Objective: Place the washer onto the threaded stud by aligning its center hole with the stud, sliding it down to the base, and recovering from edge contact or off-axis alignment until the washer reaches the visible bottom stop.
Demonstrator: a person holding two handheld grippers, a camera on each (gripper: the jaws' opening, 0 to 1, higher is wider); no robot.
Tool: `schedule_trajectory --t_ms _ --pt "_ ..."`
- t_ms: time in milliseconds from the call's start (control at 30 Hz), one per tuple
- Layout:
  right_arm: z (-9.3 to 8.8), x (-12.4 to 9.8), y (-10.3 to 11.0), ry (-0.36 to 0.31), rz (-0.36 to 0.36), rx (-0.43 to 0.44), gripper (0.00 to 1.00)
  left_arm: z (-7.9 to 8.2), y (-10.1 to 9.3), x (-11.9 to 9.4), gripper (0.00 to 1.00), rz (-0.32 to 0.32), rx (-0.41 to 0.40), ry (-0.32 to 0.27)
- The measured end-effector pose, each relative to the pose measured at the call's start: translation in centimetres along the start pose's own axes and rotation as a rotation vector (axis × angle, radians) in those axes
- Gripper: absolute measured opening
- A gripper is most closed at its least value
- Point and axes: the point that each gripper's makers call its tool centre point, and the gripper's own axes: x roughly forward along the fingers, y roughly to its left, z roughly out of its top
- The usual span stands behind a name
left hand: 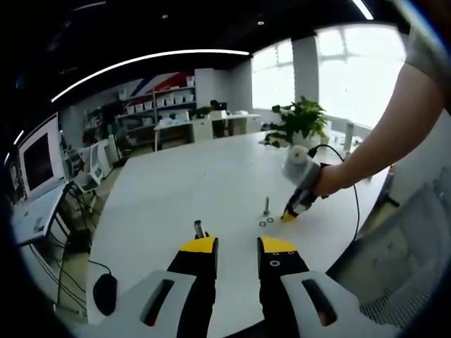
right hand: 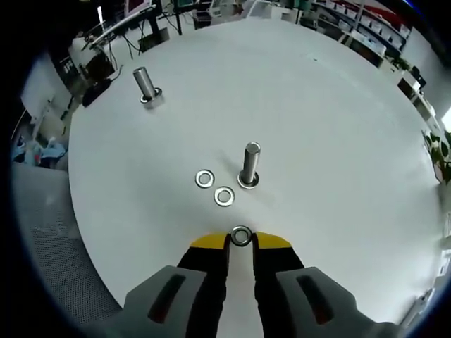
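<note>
washer (right hand: 241,236) is seen nipped by its rim at the tips of the right gripper (right hand: 240,241), short of the threaded stud (right hand: 250,165). thin, rigid, slippery steel is judged; an edge hold suits. left gripper (left hand: 237,246) is held apart, idle.

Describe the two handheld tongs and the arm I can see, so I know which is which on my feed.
Both tongs have black jaws capped with yellow tips, on pale grey bodies with dark oval slots: left tongs, right tongs. In the left gripper view, the right tongs carry a grey housing trailing a black cable. The person's arm wears a short grey sleeve.
</note>
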Motion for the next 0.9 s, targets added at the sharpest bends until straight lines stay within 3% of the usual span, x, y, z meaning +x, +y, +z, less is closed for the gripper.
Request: schedule_trajectory --t_ms 467,900 --pt "0.23 -0.01 0.11 0.022 -0.037 -0.047 0.14 0.20 0.26 -0.16 0.20 0.009 -0.009 -0.014" --pt "0.59 -0.78 -0.17 0.002 -0.050 -0.031 0.14 0.33 0.21 -0.16 0.20 0.007 -0.009 -0.018"
